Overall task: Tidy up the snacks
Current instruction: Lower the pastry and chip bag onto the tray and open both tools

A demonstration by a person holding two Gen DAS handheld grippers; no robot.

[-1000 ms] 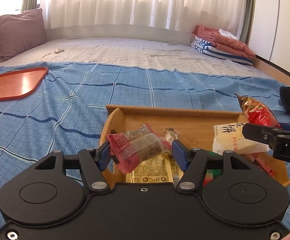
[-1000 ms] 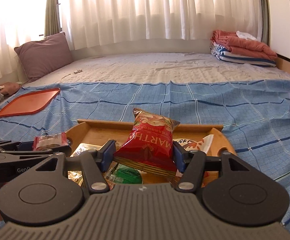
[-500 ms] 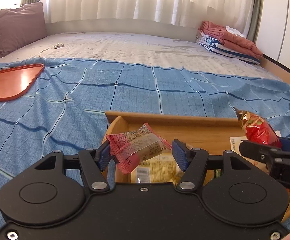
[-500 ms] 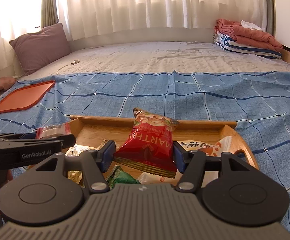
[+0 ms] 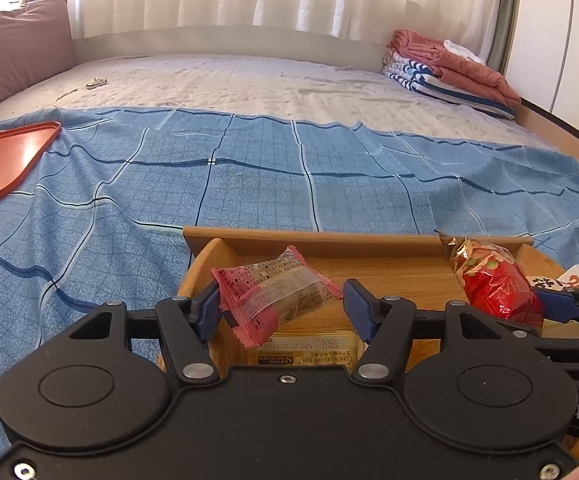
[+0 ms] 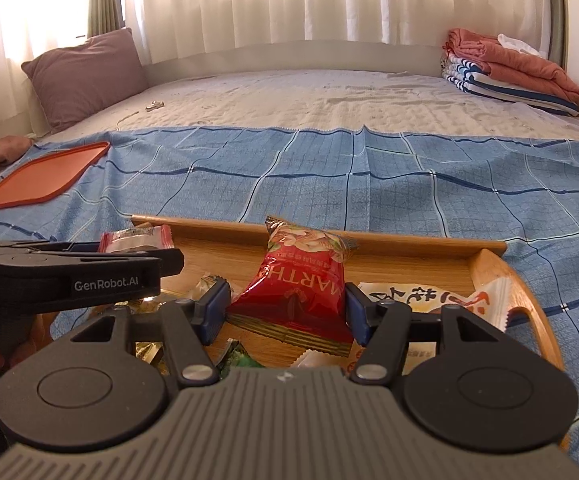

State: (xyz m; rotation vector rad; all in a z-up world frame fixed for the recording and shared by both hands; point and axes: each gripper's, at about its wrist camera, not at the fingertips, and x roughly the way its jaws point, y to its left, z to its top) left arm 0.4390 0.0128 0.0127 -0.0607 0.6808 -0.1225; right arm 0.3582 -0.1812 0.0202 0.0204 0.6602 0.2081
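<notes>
Snack packets (image 6: 429,300) in wooden tray (image 6: 385,242), red bag (image 6: 301,292) above.

A wide bed (image 6: 329,100) with a pale quilted mattress cover carries everything. A blue checked cloth (image 6: 369,196) spreads over its near half. On the cloth lie a flat orange plastic tray (image 6: 41,178) at the left and a wooden tray (image 6: 389,246) nearest the cameras. A mauve pillow (image 6: 85,76) rests at the far left, and folded striped and salmon blankets (image 6: 509,72) sit at the far right.
</notes>
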